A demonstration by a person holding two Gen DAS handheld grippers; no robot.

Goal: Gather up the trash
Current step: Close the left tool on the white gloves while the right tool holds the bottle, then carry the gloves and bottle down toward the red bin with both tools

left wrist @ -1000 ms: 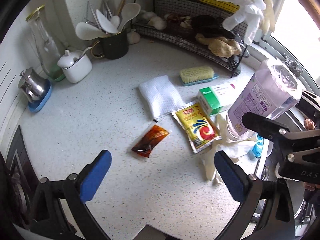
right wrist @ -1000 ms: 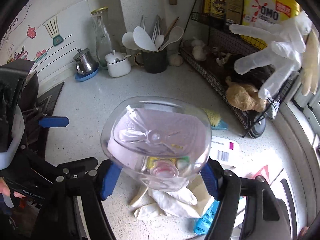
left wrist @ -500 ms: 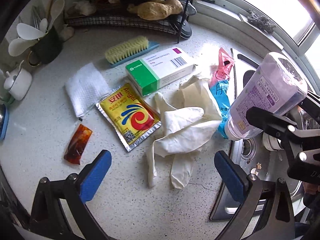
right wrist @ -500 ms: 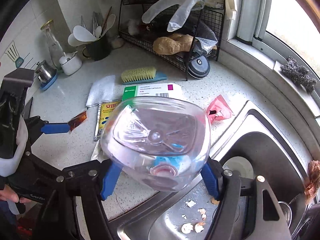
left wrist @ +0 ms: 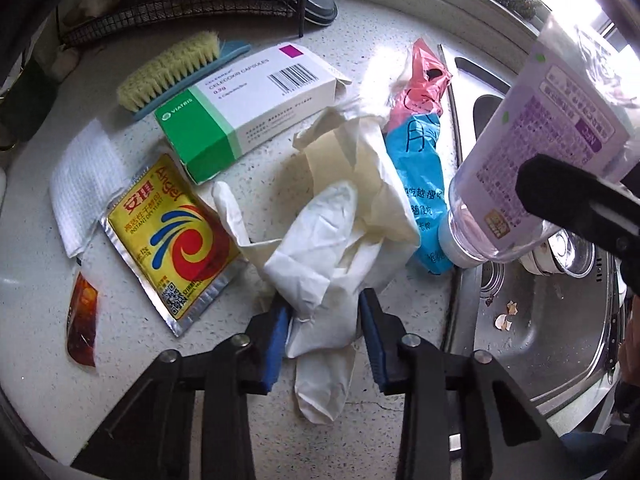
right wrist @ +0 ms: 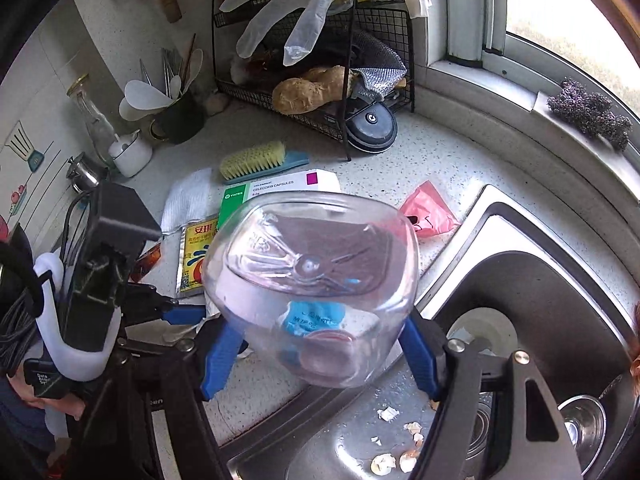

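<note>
Left gripper [left wrist: 324,316]: my jaws have just been closing — they now pinch the white gloves [left wrist: 320,248] lying crumpled on the desk [left wrist: 168,360].
Right gripper [right wrist: 320,344]: I clamp the clear bottle [right wrist: 312,288], cap down — above the sink [right wrist: 560,300] edge.
Nearby: yeast packet [left wrist: 172,236], medicine box [left wrist: 244,108], blue-pink wrapper [left wrist: 420,152] beside the gloves.

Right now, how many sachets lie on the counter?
2. The yellow sachet lies left of the gloves, just below the box. The brown sachet lies further left, apart from it. More may hide under the gloves.
</note>
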